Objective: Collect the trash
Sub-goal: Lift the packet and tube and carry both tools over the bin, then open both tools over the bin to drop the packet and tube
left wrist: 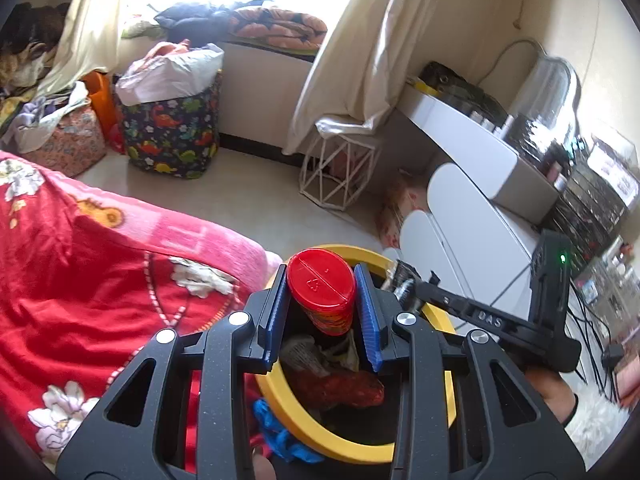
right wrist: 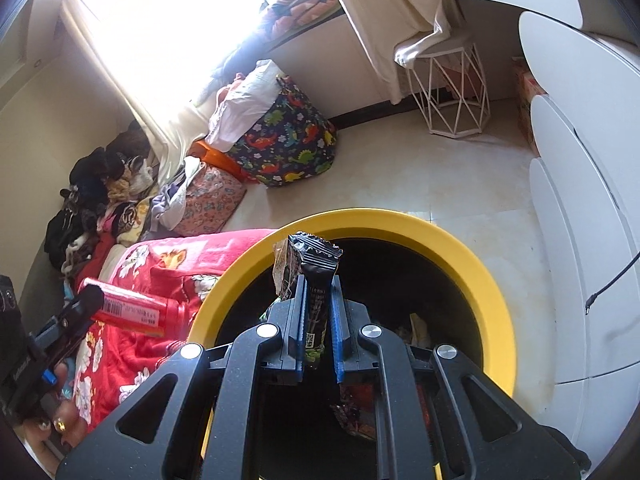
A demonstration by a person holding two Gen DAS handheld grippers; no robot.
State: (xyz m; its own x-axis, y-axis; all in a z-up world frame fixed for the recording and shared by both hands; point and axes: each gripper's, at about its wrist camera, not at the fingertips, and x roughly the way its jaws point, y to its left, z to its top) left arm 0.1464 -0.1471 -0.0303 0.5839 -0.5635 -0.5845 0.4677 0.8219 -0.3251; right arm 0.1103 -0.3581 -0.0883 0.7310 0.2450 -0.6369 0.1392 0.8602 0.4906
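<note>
My left gripper [left wrist: 321, 287] is shut on a red-capped snack can [left wrist: 322, 286], held over the yellow-rimmed trash bin [left wrist: 352, 456]; the same can [right wrist: 132, 312] shows in the right wrist view at the left. Wrappers and crumpled trash [left wrist: 336, 384] lie inside the bin. My right gripper [right wrist: 318, 300] is shut on a black snack wrapper [right wrist: 316, 272] standing upright between its blue pads, above the bin's yellow rim [right wrist: 460, 256]. The right gripper [left wrist: 408, 286] appears in the left wrist view over the bin's far rim, with a hand behind it.
A red floral blanket [left wrist: 100, 280] covers the bed left of the bin. A dinosaur-print bag [left wrist: 172, 136], a white wire stool [left wrist: 340, 168] and a white desk [left wrist: 480, 216] stand around the pale floor. Cables [left wrist: 596, 344] trail at right. A blue glove [left wrist: 280, 436] lies by the bin.
</note>
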